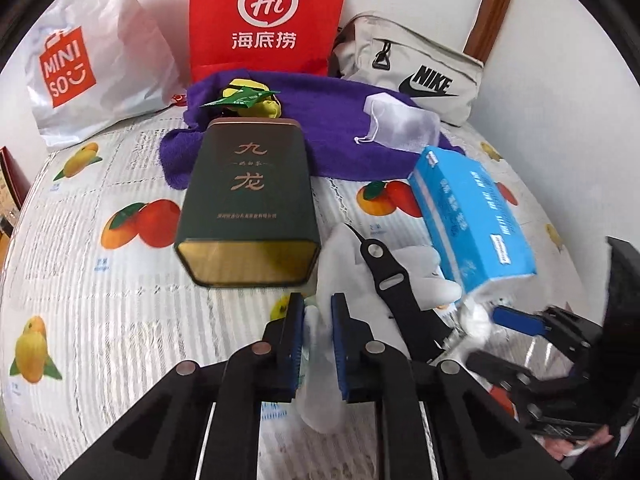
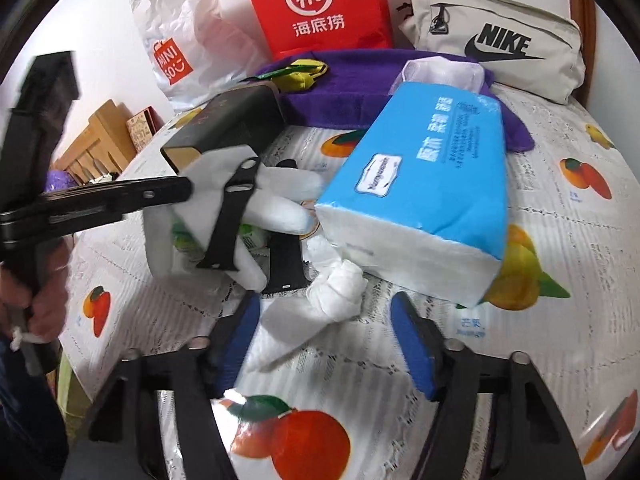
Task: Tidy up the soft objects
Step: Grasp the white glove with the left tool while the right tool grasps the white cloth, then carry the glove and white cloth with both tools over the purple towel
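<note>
White glove (image 1: 320, 344) pinched between left jaws.

Both wrist views look steeply down, close, sharing the tablecloth (image 1: 100, 300).

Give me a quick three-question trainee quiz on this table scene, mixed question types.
1. True or false: the left tongs are shut on the white soft cloth item.
2. Which lies nearest the open right tongs? A) knotted white cloth bundle B) grey Nike pouch C) red paper bag
3. Fill in: the dark green tin box lies on its ____ beside the blue tissue pack.

Key: 1 true; 2 A; 3 side.
</note>
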### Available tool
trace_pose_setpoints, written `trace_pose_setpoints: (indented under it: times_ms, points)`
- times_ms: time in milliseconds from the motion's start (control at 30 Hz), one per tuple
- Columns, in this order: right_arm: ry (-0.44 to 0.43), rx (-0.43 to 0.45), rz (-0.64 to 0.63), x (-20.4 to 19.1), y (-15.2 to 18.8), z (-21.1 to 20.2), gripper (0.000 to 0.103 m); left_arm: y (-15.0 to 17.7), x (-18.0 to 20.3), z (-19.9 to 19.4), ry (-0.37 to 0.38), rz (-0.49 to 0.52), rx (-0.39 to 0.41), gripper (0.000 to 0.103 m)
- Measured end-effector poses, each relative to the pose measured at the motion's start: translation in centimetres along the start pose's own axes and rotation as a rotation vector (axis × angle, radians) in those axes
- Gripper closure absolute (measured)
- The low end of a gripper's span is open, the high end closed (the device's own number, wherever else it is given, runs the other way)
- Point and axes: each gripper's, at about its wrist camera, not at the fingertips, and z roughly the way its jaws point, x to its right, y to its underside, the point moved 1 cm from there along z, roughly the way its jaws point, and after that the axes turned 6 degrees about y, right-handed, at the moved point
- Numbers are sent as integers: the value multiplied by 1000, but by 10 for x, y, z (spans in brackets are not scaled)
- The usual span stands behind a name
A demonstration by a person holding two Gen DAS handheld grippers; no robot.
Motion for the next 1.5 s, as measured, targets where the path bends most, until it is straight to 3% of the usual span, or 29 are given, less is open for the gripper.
trace_pose_setpoints:
  times_ms: [133, 167, 433, 567, 767, 800, 867, 1133, 1500]
  points:
    - [50, 13, -60, -9, 2, 5, 76, 10, -3, -13, 4, -9, 10, 90]
    - [39, 11, -67, -10, 2, 5, 77, 12, -4, -16, -7, -10, 14, 90]
    - [71, 4, -81, 5, 13, -19, 78, 26, -18, -50, -37, -19, 58, 90]
    - [84, -25, -44, 15, 17, -15, 77, 33, -22, -25, -6, -45, -1, 89]
    - [75, -41, -13, 17, 16, -8, 73, 42, -26, 1, -13, -71, -43, 80]
    - [76, -36, -8, 17, 16, -7, 73, 42, -25, 1, -16, -65, -37, 80]
    - [89, -23, -20, 16, 16, -6, 79, 41, -24, -2, -8, -58, -22, 90]
    - [81, 15, -16, 18, 8, -28, 80, 26, -17, -38, 54, -57, 62, 91]
    - [78, 120, -20, 15, -22, -70, 80, -6, -5, -85, 27, -30, 159, 91]
